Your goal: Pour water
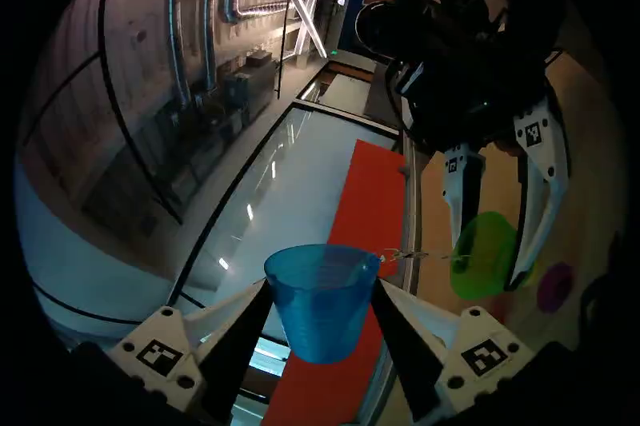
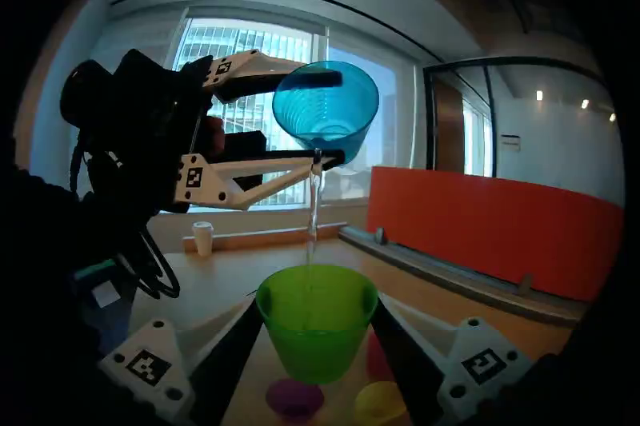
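My left gripper is shut on a clear blue cup, which is tipped over on its side. From its rim a thin stream of water falls into a green cup. My right gripper is shut on that green cup and holds it upright just below. In the right gripper view the blue cup hangs tilted above, between the left gripper's white fingers. In the left gripper view the green cup sits between the right gripper's fingers.
Under the green cup lie a purple cup, a yellow cup and a pink one on the wooden table. A red partition runs along the table's far side. A white paper cup stands on the window ledge.
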